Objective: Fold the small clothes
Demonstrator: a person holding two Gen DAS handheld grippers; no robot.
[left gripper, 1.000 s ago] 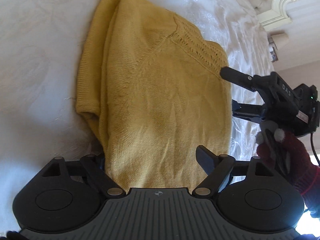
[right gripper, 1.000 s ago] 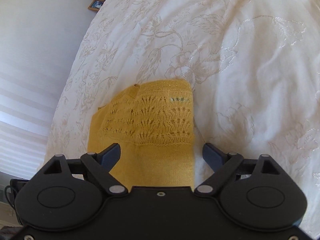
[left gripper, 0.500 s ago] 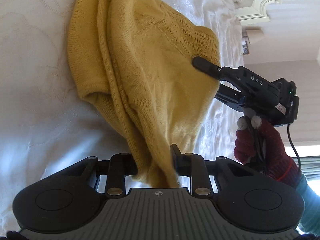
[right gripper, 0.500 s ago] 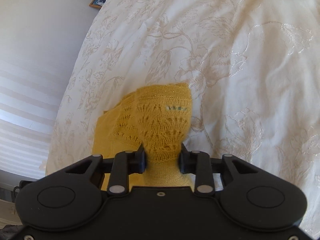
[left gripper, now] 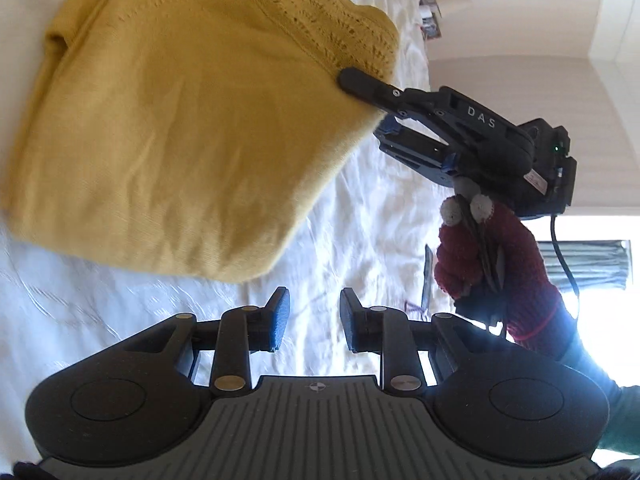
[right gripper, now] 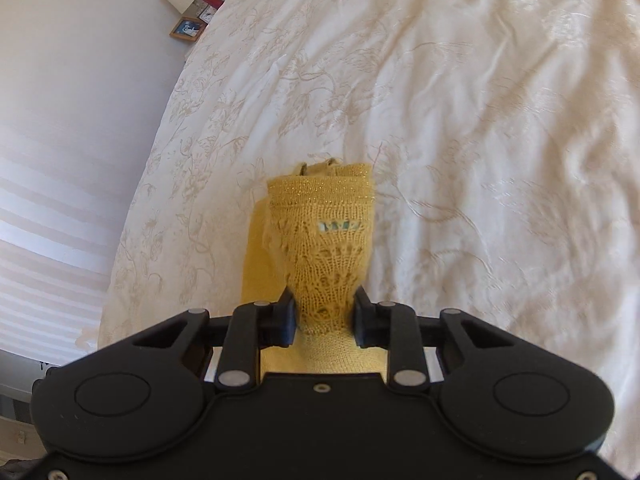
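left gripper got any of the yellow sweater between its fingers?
No: the left gripper shows only white bedspread in its gap; the sweater lies clear beyond.

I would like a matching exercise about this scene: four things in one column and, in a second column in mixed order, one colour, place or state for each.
Things
1. left gripper
2. right gripper
3. yellow sweater
4. picture frame

Descriptions
A. knitted, with a lace pattern
B. nothing between its fingers
C. brown, beyond the edge of the white bedspread
D. grips bunched knit fabric

Pairs: 1-B, 2-D, 3-A, 4-C

Note: the right gripper's jaws are closing, with the sweater's lace part between them.
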